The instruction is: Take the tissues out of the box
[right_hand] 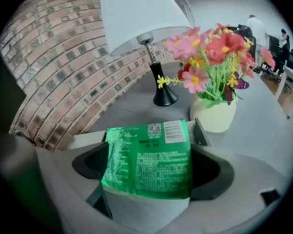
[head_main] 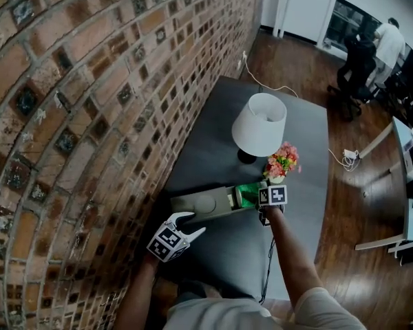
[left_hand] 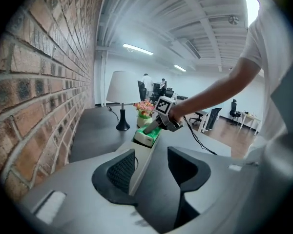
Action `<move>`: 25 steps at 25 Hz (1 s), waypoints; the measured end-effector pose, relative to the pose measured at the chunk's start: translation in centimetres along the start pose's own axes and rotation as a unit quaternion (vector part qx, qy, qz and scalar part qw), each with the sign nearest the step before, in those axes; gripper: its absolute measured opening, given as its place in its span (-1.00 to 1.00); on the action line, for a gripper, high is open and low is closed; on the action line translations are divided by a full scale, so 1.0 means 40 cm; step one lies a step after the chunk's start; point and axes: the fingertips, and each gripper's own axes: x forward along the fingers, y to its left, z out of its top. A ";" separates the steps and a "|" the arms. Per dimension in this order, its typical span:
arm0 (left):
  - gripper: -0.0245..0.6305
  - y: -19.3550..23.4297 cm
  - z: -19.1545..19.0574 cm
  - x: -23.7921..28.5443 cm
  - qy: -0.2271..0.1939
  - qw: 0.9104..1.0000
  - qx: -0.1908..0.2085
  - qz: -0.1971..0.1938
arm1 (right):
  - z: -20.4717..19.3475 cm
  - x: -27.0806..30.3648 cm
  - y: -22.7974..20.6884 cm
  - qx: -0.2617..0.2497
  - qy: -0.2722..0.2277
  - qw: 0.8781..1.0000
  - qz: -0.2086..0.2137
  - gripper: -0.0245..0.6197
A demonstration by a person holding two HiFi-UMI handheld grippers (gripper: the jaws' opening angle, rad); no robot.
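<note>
Tissues (head_main: 246, 194) – green, at the far end of the box (head_main: 199, 203), clamped by the right gripper (right_hand: 149, 169). Left gripper (left_hand: 151, 167) released, jaws apart at the box's near end – box should be pinned there, tissues drawn straight out.

The wall (head_main: 69, 115), from seven to twelve o'clock in the head view, is rough red-brown brick with pale mortar. The desk (head_main: 213, 260) is smooth, matt dark grey. At three o'clock the floor (head_main: 358, 212) is glossy brown wood. The lamp shade (head_main: 259, 124) looks like matt white cloth, and its base (right_hand: 163, 95) is glossy black. The tissue pack (right_hand: 149, 160) has shiny green plastic film. The box (head_main: 199, 203) is dull grey-beige. The left claw (left_hand: 151, 172) is matt grey plastic, its pad (left_hand: 121, 172) finely ribbed.
</note>
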 end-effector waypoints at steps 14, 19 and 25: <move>-0.26 0.006 0.250 -0.092 -0.184 0.982 -0.031 0.037 | 0.185 -0.492 0.258 -0.089 -0.315 0.940 0.093 0.67; -0.07 -0.027 0.392 -0.147 -0.246 0.969 -0.009 0.024 | 0.193 -0.733 0.297 -0.099 -0.435 0.892 0.070 0.67; -0.07 -0.087 0.510 -0.221 -0.316 0.948 0.013 0.038 | 0.110 -0.993 0.316 -0.145 -0.550 0.821 -0.049 0.67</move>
